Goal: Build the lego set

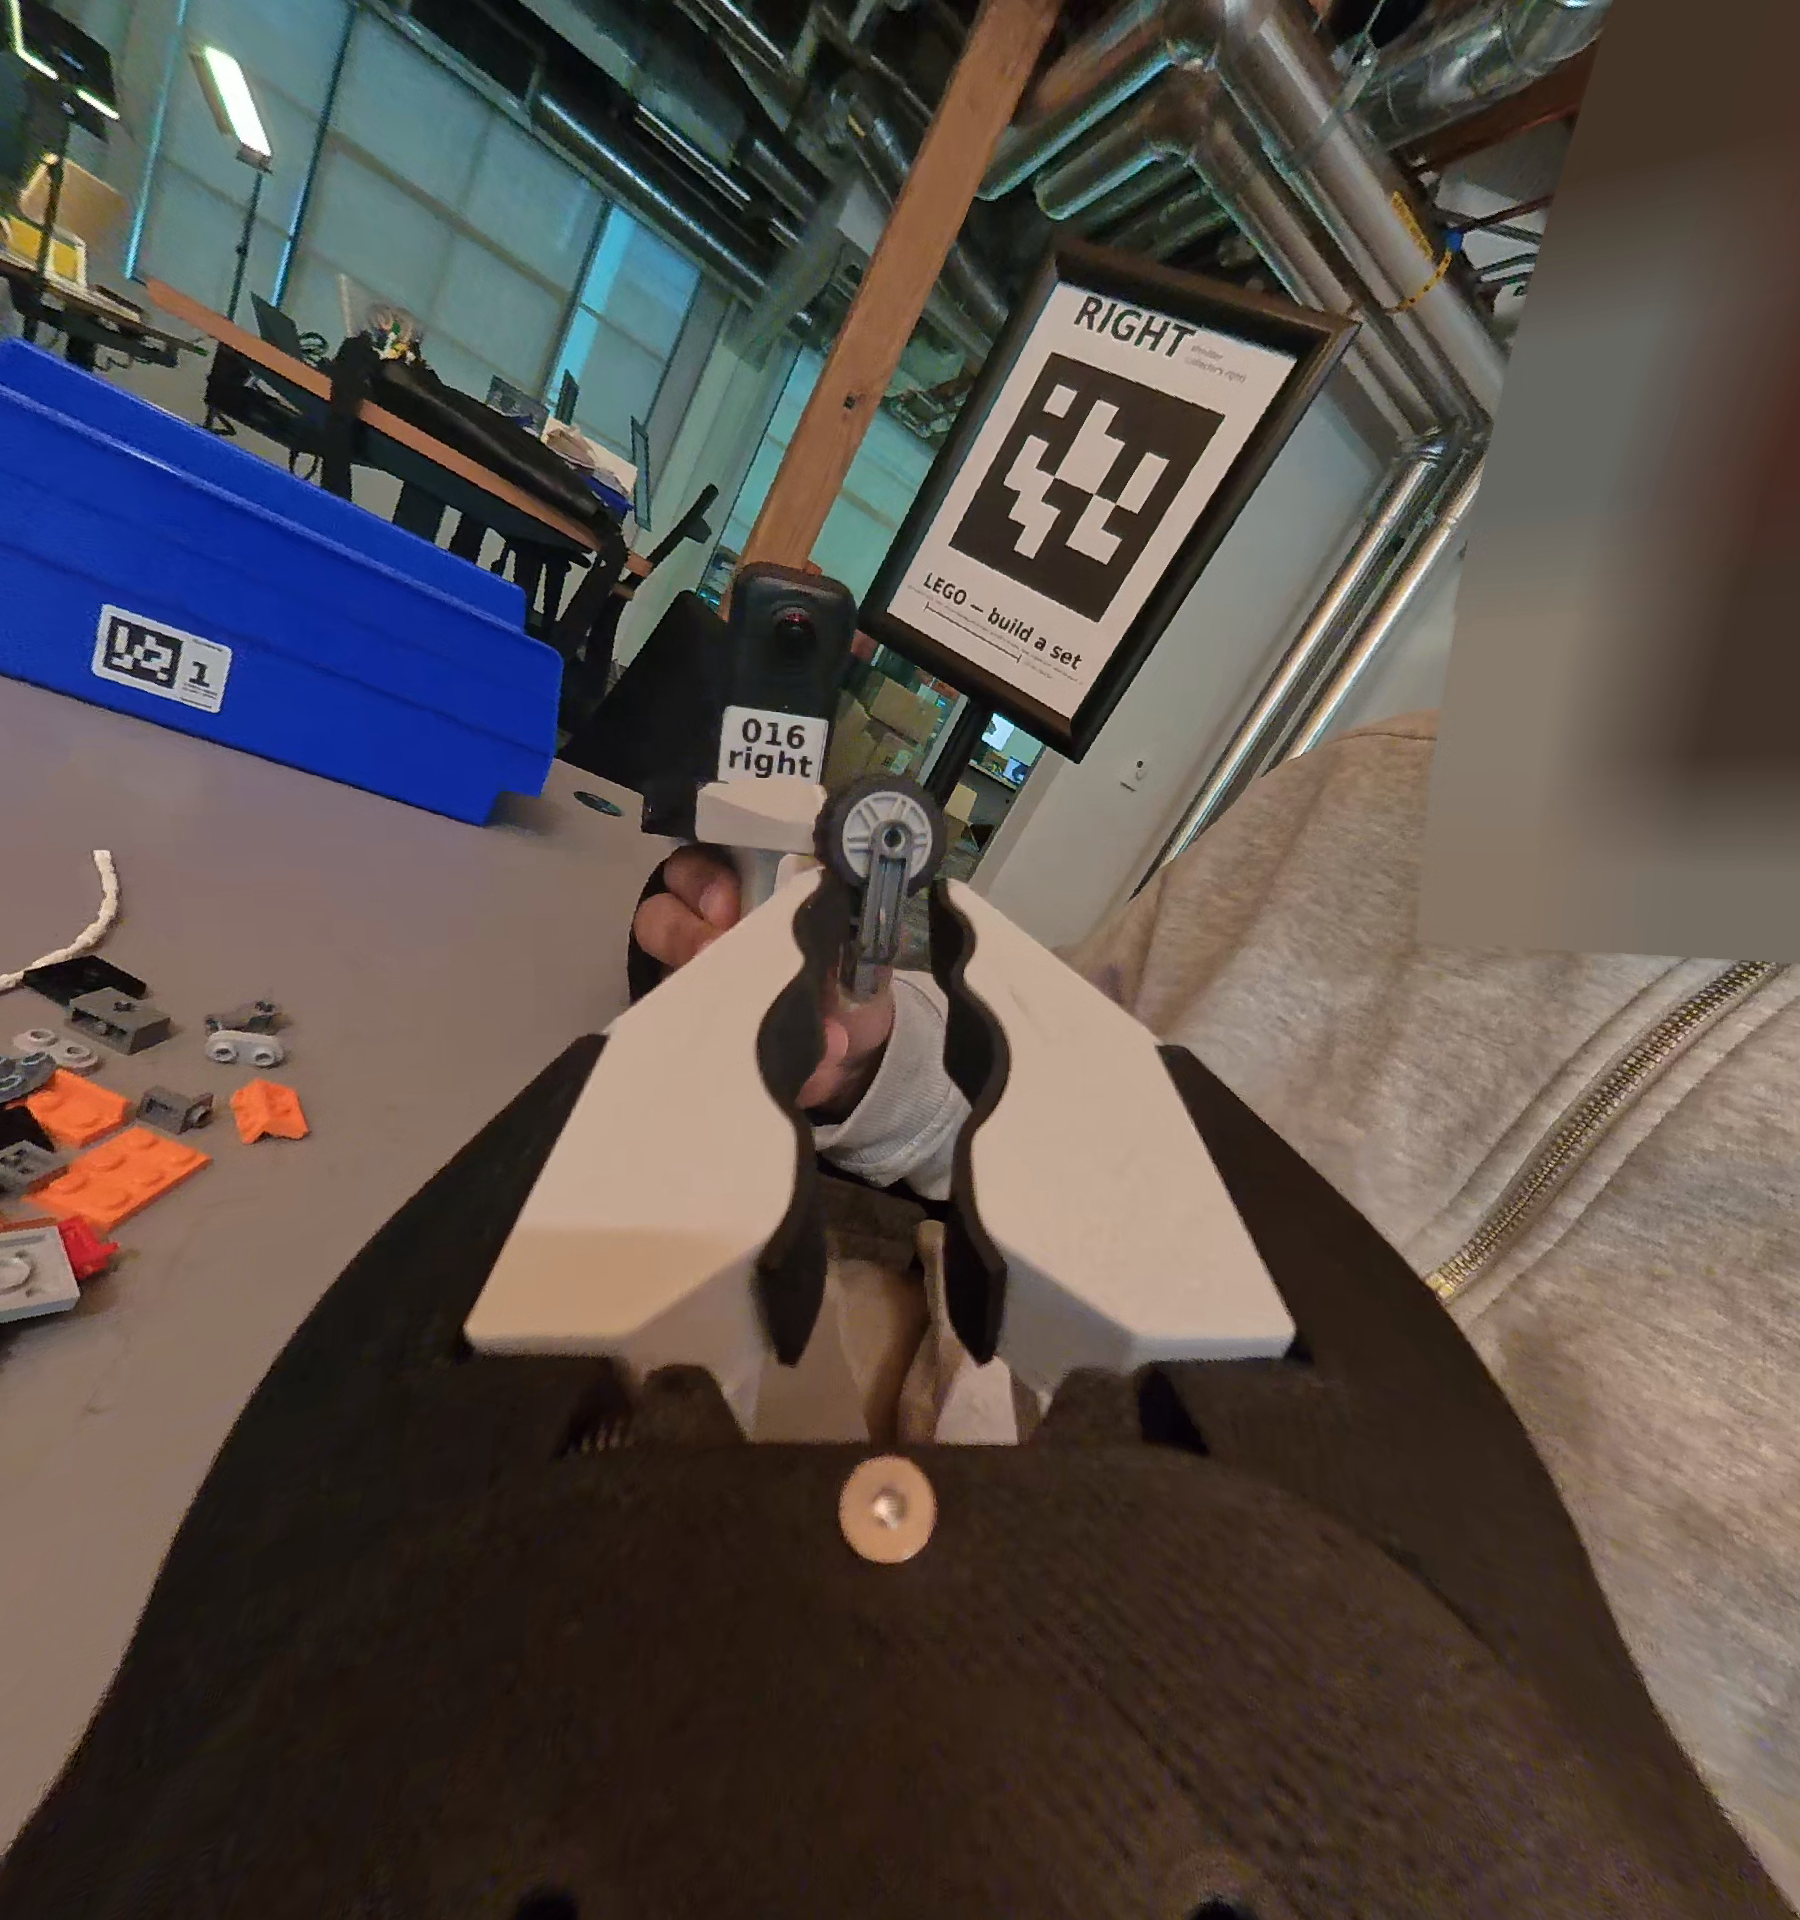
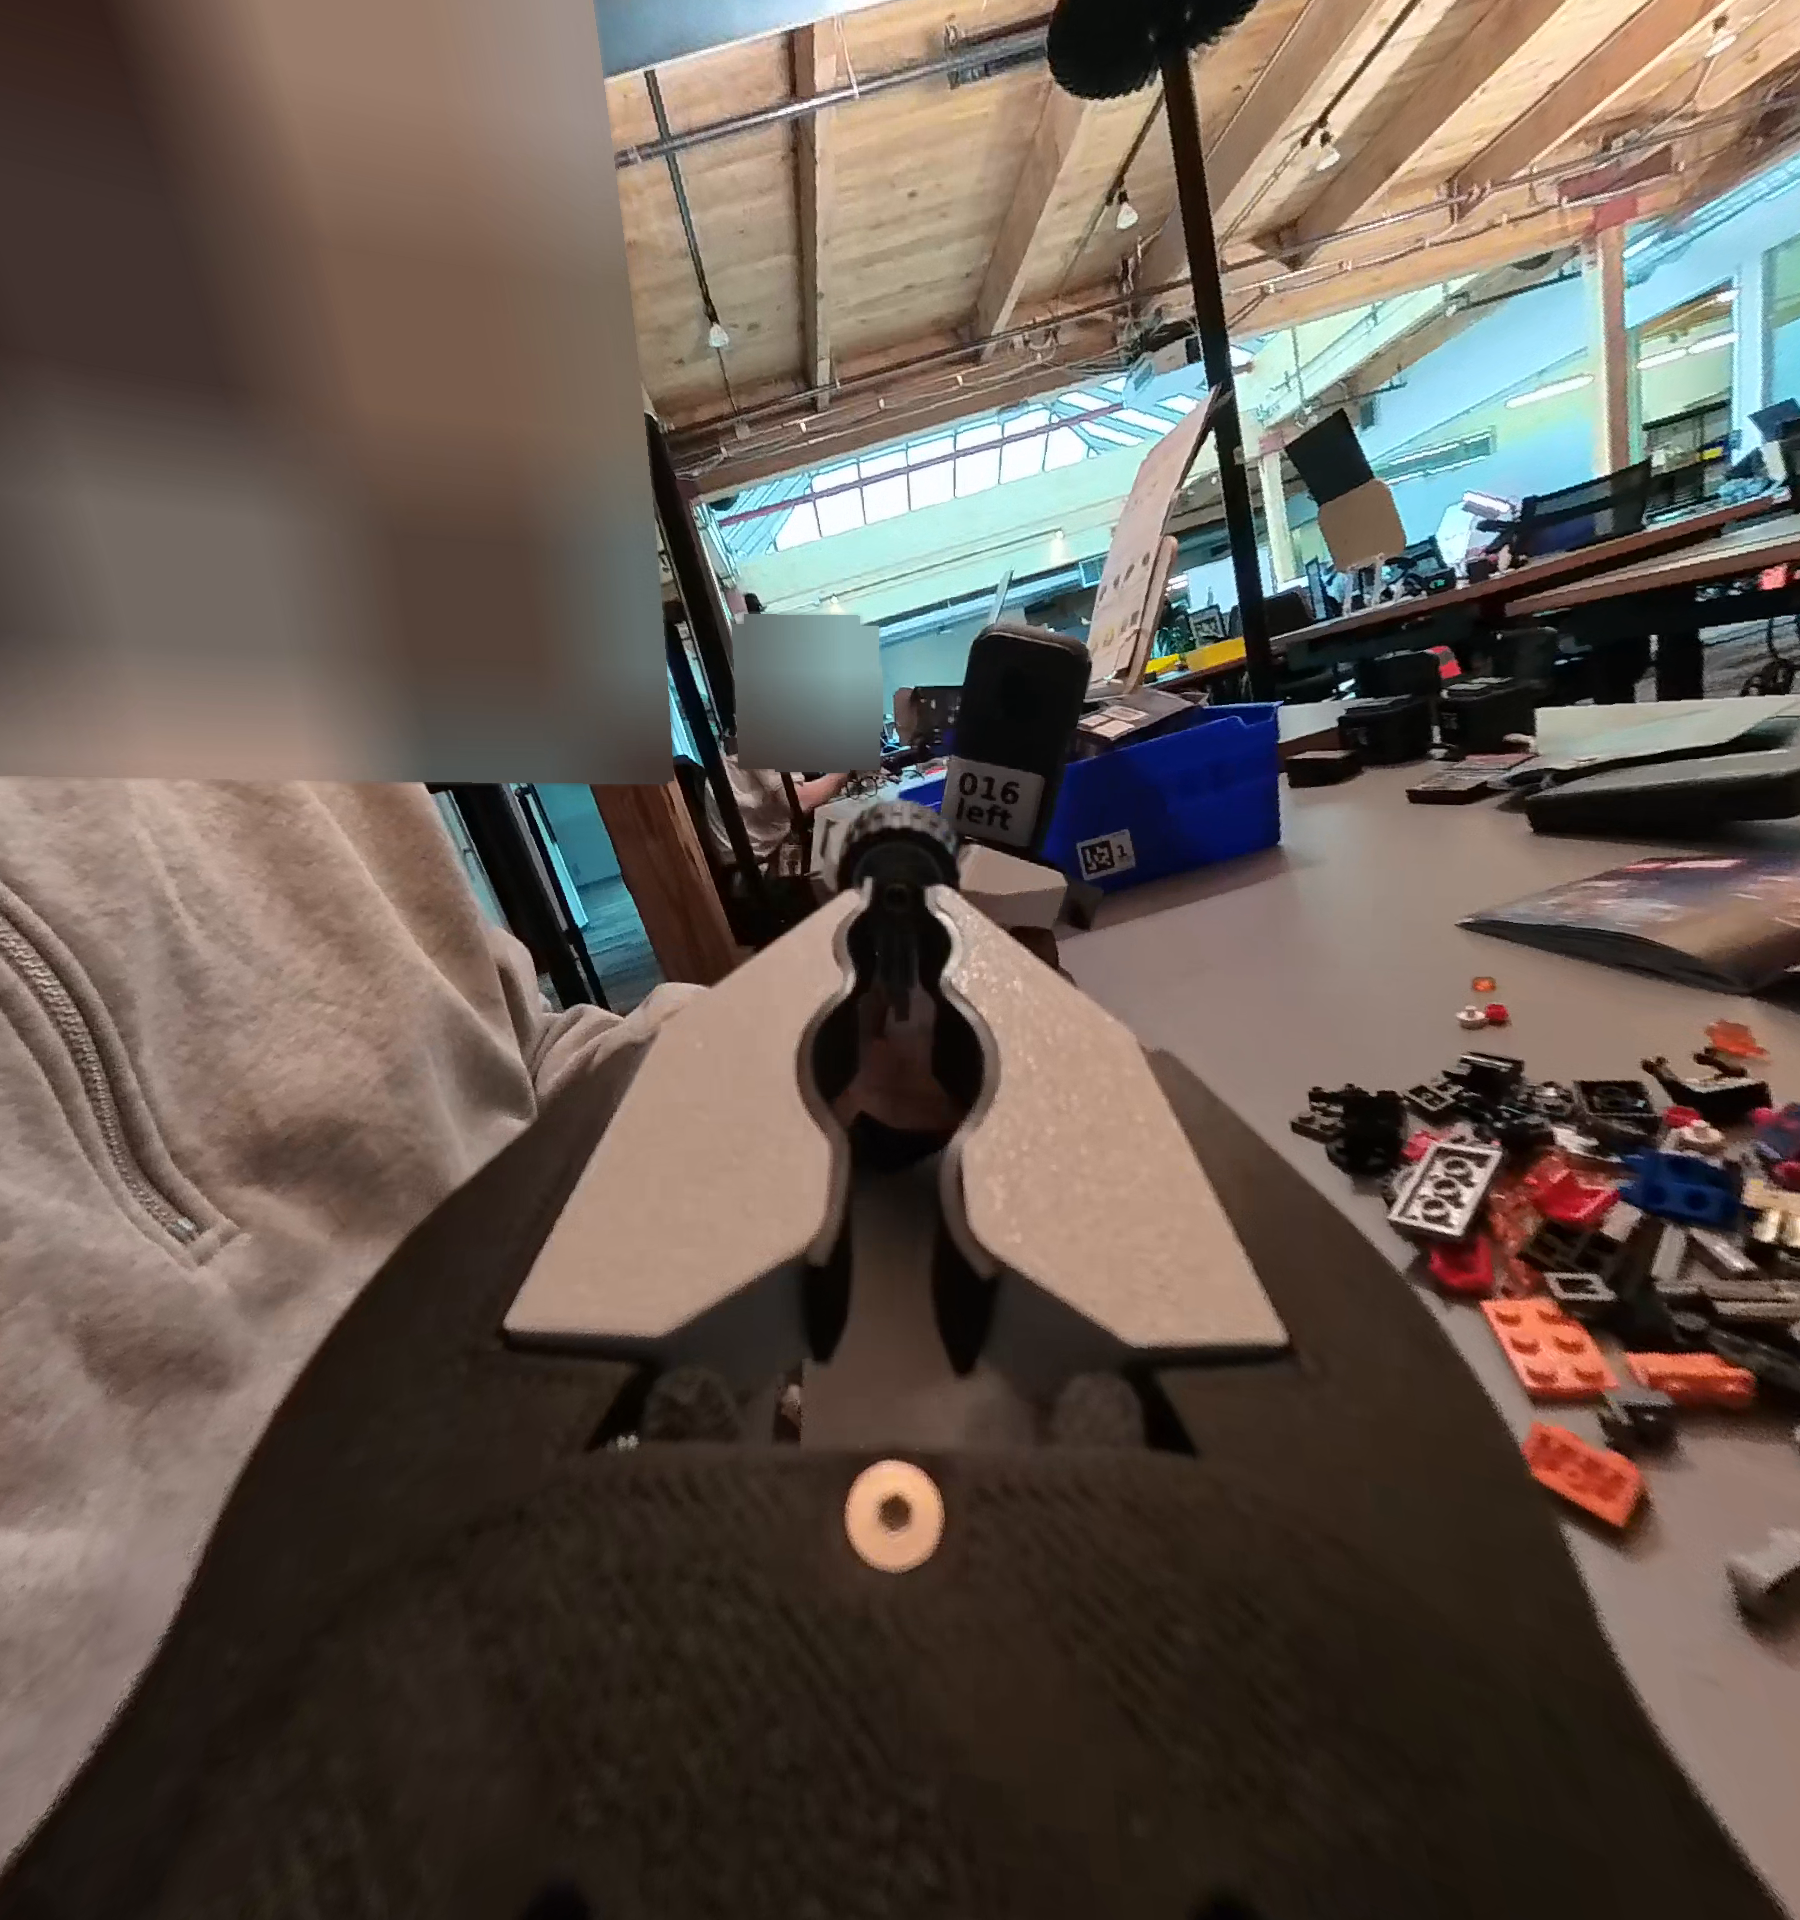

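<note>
Your two grippers meet nose to nose above the near edge of the grey table, and the small wheel assembly sits right at their tips: a black tyre on a grey hub, its grey arm running back between the fingers. Your left gripper looks clamped on that arm, long axis along the fingers, wheel just past the tips. Your right gripper pinches the same piece at the wheel, equally near, with the loose bricks lying on the table well off to its right.
</note>
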The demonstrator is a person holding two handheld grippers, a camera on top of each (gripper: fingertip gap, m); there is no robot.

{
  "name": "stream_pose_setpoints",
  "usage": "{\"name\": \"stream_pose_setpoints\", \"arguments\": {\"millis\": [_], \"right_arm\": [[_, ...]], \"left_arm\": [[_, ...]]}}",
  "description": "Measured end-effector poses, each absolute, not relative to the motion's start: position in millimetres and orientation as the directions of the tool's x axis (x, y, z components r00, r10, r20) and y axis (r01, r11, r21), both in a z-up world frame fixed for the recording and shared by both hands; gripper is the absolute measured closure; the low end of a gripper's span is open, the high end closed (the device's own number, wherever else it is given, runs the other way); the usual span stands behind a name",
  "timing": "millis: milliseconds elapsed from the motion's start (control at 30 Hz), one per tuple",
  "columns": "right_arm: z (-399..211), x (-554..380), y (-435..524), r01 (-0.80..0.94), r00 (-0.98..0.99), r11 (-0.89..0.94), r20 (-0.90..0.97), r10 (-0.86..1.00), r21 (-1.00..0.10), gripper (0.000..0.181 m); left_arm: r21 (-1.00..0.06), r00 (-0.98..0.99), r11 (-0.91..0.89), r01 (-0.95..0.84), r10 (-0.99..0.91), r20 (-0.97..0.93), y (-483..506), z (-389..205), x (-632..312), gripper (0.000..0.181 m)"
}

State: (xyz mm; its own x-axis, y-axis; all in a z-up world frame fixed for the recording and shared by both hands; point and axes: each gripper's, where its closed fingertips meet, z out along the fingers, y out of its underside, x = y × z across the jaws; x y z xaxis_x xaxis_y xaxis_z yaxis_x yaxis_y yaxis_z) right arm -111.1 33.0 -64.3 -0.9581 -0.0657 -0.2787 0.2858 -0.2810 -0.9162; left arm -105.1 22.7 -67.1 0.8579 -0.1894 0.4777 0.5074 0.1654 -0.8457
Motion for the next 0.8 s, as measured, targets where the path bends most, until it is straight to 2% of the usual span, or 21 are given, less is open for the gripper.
{"name": "stream_pose_setpoints", "arguments": {"millis": [400, 433, 800], "right_arm": [[-73.6, -118.4, 26.1, 0.276, -0.957, -0.223, -0.289, 0.027, -0.935, 0.177], [-73.5, -118.4, 26.2, 0.274, -0.957, -0.225, -0.287, 0.03, -0.935, 0.177], [-81.1, -124.0, 23.8, 0.322, -0.94, -0.175, -0.337, 0.06, -0.93, 0.177]], "left_arm": [[-0.876, 0.895, 0.189, 0.444, -0.057, 0.442, 16.3, -71.6, -119.3, 0.17], [-0.877, 0.895, 0.181, 0.445, -0.072, 0.439, 16.8, -71.8, -116.6, 0.175], [-0.867, 0.883, 0.178, 0.465, -0.027, 0.468, 15.2, -75.5, -122.3, 0.175]]}}
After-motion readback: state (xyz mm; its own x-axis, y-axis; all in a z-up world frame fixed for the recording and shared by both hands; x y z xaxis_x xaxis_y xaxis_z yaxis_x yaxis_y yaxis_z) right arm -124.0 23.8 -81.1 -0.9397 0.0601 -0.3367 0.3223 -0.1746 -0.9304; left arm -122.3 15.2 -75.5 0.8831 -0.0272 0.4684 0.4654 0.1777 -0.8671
